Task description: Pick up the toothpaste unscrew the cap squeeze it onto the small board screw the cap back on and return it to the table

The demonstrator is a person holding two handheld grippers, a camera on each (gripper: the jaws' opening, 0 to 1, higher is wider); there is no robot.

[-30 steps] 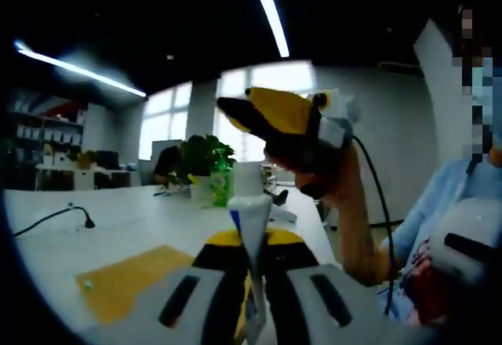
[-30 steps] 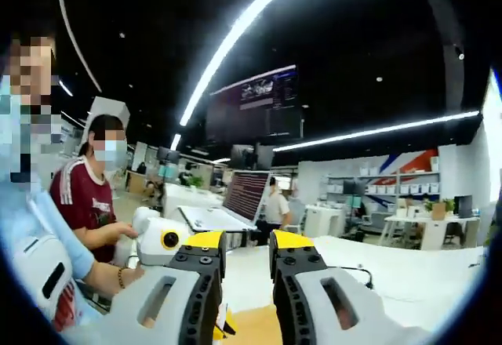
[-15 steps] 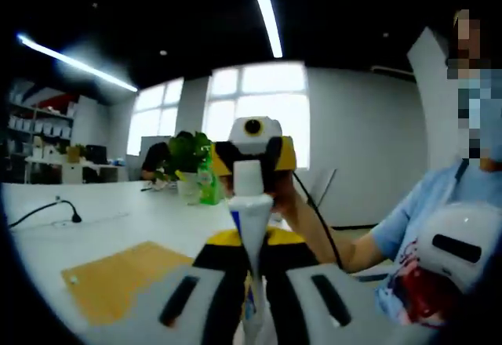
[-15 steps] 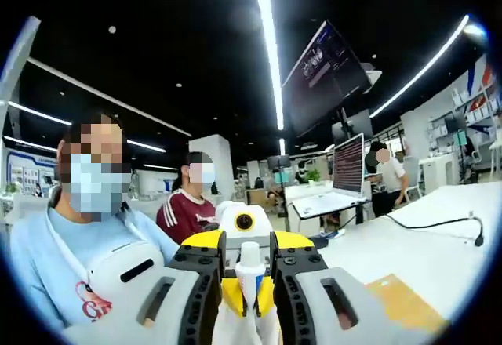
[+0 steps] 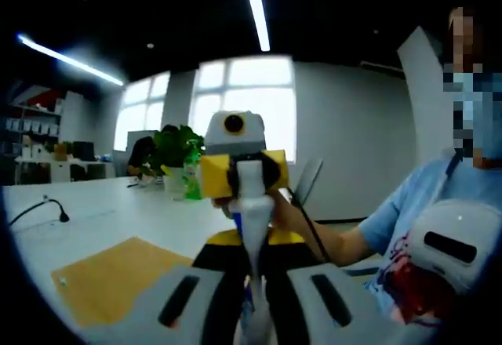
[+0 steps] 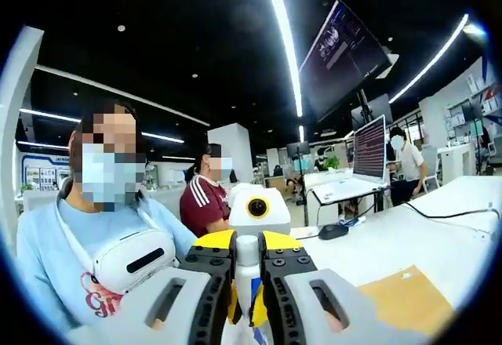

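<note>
The white surface carries a flat tan small board, lying near its front edge. Beyond the small board, toward the far end of the surface, a black cable lies across the white top. Farther back from the small board stand a leafy potted plant and, just beside it, a green bottle.

In the right gripper view the small board lies on the same surface, with a black cable beyond it.

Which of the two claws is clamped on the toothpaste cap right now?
The right claw: its jaws close on the white cap. The left claw grips the toothpaste lower, on the tube body.
</note>
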